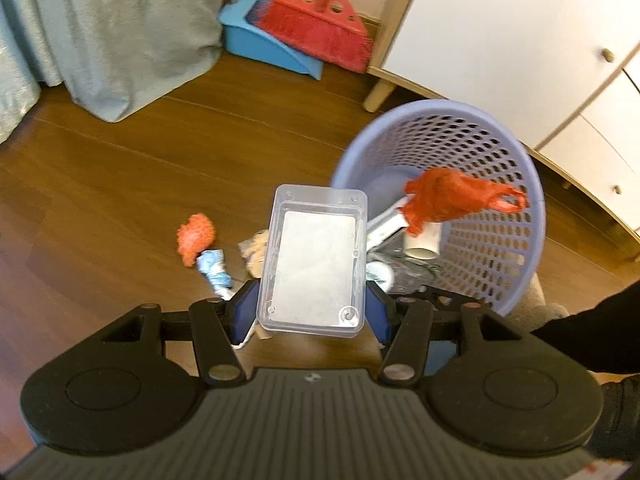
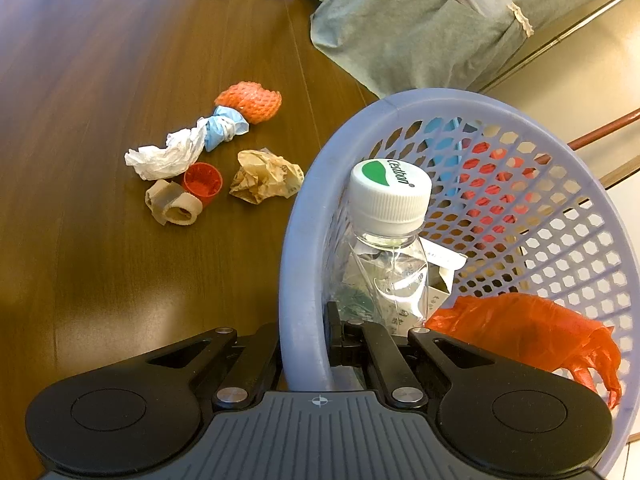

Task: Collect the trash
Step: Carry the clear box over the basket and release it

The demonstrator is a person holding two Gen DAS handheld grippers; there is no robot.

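Observation:
In the left wrist view my left gripper (image 1: 311, 310) is shut on a clear plastic box (image 1: 316, 256), held above the wooden floor beside the tilted purple mesh basket (image 1: 516, 216). In the right wrist view my right gripper (image 2: 303, 340) is shut on the near rim of the basket (image 2: 298, 264). Inside it lie a clear bottle with a white cap (image 2: 390, 236), a red plastic bag (image 2: 532, 332) and a small white carton (image 2: 442, 276). On the floor lie an orange foam net (image 2: 250, 102), a blue wad (image 2: 224, 128), white crumpled paper (image 2: 164, 158), a red cap (image 2: 203, 182), a beige tape ring (image 2: 174, 206) and brown crumpled paper (image 2: 264, 176).
A red broom (image 1: 320, 28) rests in a blue dustpan (image 1: 260, 44) against the far wall. A white cabinet on wooden legs (image 1: 500, 40) stands behind the basket. Grey-green cloth (image 1: 120, 32) hangs to the floor at the left. A person's dark sleeve (image 1: 592, 340) is at the right edge.

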